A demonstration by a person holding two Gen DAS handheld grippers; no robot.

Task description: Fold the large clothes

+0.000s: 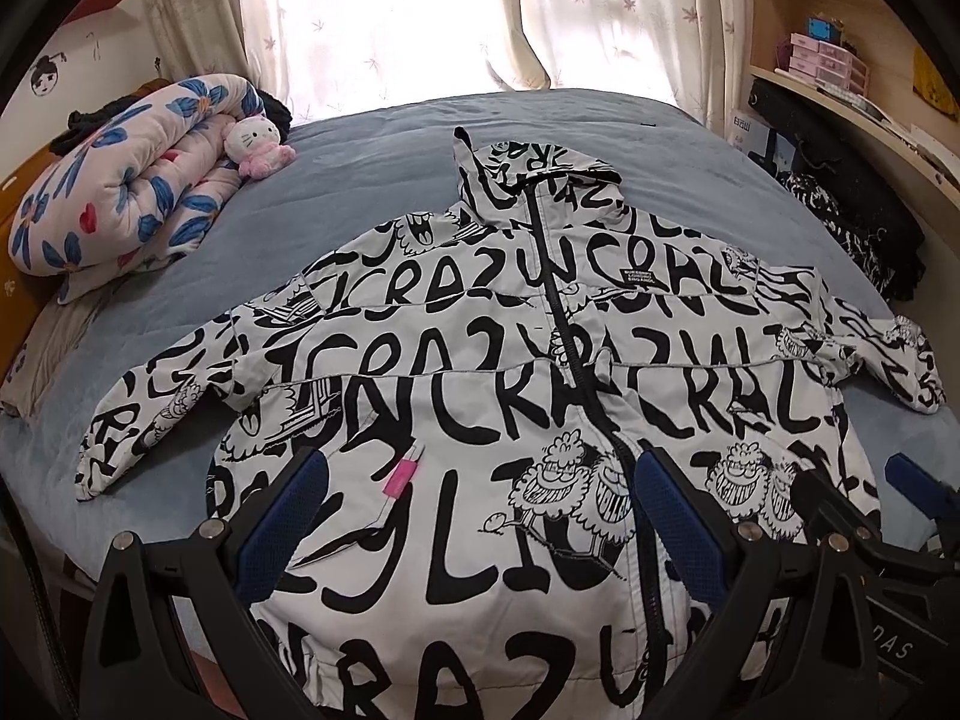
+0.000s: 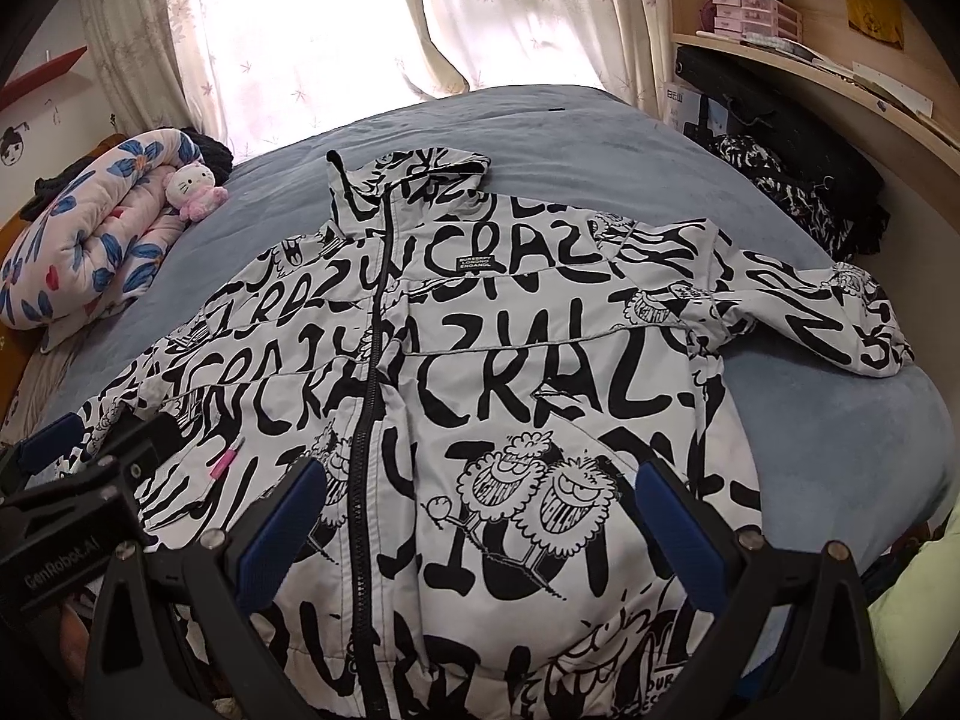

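A white hooded jacket (image 1: 480,372) with black "CRAZY" lettering and cartoon faces lies front-up and zipped on a blue bed, sleeves spread to both sides; it also shows in the right wrist view (image 2: 510,360). My left gripper (image 1: 480,516) hovers open over the jacket's lower left panel, near a pink tag (image 1: 401,477). My right gripper (image 2: 480,522) hovers open over the lower right panel, right of the zipper (image 2: 366,420). The left gripper's body shows at the left edge of the right wrist view (image 2: 90,480). Neither gripper holds anything.
A rolled floral quilt (image 1: 126,180) and a pink Hello Kitty plush (image 1: 255,144) lie at the bed's far left. Dark patterned clothes (image 1: 852,228) are piled at the right under a curved wooden shelf (image 1: 840,96). Curtains (image 1: 420,18) hang behind the blue bedspread (image 1: 372,168).
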